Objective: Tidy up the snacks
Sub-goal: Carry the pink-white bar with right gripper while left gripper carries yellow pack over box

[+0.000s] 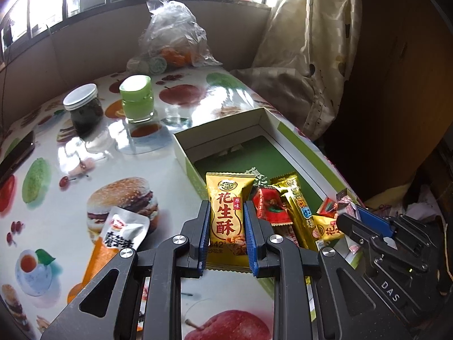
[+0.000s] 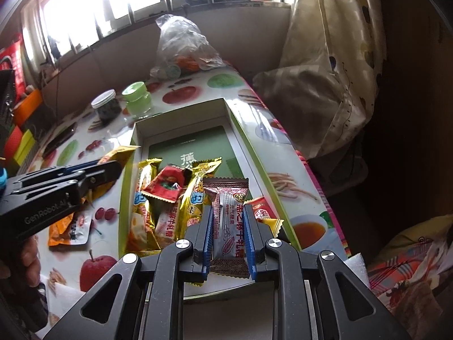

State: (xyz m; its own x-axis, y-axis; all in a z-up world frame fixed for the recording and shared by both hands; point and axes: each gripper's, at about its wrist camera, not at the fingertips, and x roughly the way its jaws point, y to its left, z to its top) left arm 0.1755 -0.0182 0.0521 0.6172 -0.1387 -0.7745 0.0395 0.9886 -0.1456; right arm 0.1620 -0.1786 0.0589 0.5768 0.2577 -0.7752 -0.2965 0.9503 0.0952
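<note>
Left gripper (image 1: pixel 228 236): its fingers are clamped on a gold peanut-crisp packet (image 1: pixel 226 215), long axis running along them, over the near-left edge of the open box (image 1: pixel 181 147) on the desk (image 1: pixel 70 170). Right gripper (image 2: pixel 228 239): its fingers pinch a brown-and-white nougat packet (image 2: pixel 228 223) lengthwise above the snacks in the box. Both grippers tilt steeply downward, side by side.

Glossy gold foil wrapper (image 1: pixel 226 221), matt cardboard box (image 1: pixel 181 147), shiny wipe-clean tablecloth (image 1: pixel 70 175) (fruit print), crinkled clear plastic bag (image 1: pixel 172 34)

The left tool (image 1: pixel 227 235) clamps a gold peanut-crisp packet (image 1: pixel 226 215) over the green-lined box (image 1: pixel 286 130).
</note>
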